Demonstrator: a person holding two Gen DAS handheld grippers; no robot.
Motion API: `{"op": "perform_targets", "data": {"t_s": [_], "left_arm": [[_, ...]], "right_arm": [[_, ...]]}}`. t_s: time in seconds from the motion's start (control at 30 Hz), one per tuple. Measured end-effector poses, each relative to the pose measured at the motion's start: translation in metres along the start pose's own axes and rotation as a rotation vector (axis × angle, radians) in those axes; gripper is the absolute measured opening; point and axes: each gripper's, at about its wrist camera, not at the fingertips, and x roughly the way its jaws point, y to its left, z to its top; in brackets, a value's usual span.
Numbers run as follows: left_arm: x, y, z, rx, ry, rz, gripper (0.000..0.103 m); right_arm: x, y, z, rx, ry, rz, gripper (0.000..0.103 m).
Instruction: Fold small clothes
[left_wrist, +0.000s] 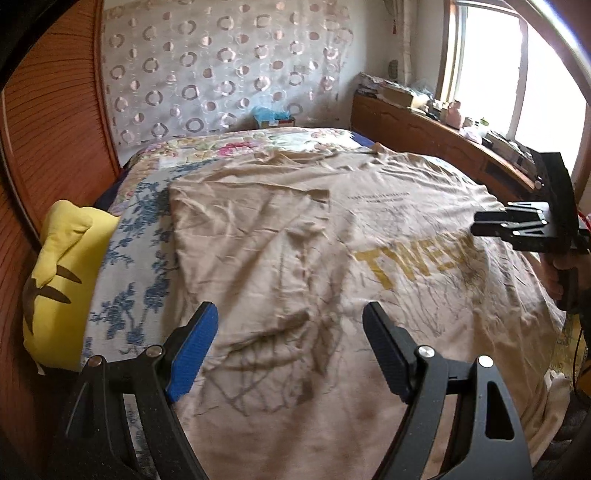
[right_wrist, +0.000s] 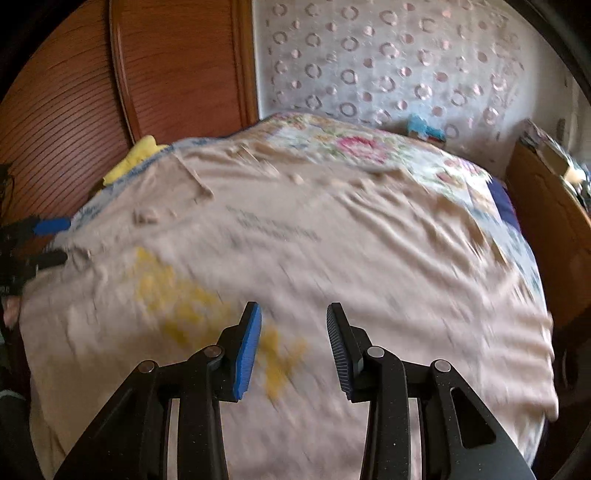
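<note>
Shirt: beige T-shirt (left_wrist: 295, 229) lay spread flat over the bed, filling the middle of both views; one sleeve folded in at centre left of the left wrist view. Gold lettering (left_wrist: 413, 264) right of centre, partly hidden.
Left claw: left gripper (left_wrist: 290, 314) at the bottom of its own view, jaws wide apart, nothing between them, I saw only shirt fabric below. Whether the tips touched the cloth I couldn't tell.
Right claw: right gripper (right_wrist: 293, 314) at the bottom of its view, jaws part-way apart, nothing clamped, shirt beneath. That view was blurred.
Cross view: right gripper also at the right edge of the left wrist view, over the shirt's edge, a hand (left_wrist: 557, 277) on its grip. Left gripper showed at the far left edge of the right wrist view.
Bedding: floral bedspread (left_wrist: 140, 236) under the shirt, blue print at left, pink flowers at the top.
Pillow: yellow cushion (left_wrist: 62, 266) at lower left, against the wooden wall panel (left_wrist: 48, 122).
Back: curtain with ring pattern (left_wrist: 221, 66) at the top; window (left_wrist: 491, 74) upper right, cluttered wooden shelf (left_wrist: 424, 125) below it.
</note>
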Motion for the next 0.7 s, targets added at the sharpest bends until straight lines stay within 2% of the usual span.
{"op": "perform_targets", "data": {"t_s": [0.1, 0.17, 0.27, 0.5, 0.57, 0.7], "left_arm": [[0.003, -0.007, 0.001, 0.018, 0.004, -0.022, 0.079], [0.005, -0.008, 0.002, 0.019, 0.011, -0.034, 0.061], [0.01, -0.01, 0.004, 0.012, 0.029, -0.045, 0.045], [0.022, -0.012, 0.005, 0.029, 0.062, -0.003, 0.033], [0.026, -0.012, 0.005, 0.042, 0.077, 0.012, 0.021], [0.028, -0.007, 0.003, 0.044, 0.082, 0.023, 0.014]], "right_arm": [[-0.015, -0.011, -0.023, 0.023, 0.029, -0.015, 0.038], [-0.025, -0.016, -0.036, 0.025, 0.045, -0.036, 0.038], [-0.038, -0.021, -0.047, 0.032, 0.045, -0.047, 0.038], [-0.05, -0.016, -0.056, 0.036, 0.021, -0.068, 0.038], [-0.051, -0.016, -0.06, 0.042, 0.019, -0.062, 0.039], [-0.051, -0.014, -0.057, 0.045, 0.018, -0.058, 0.039]]}}
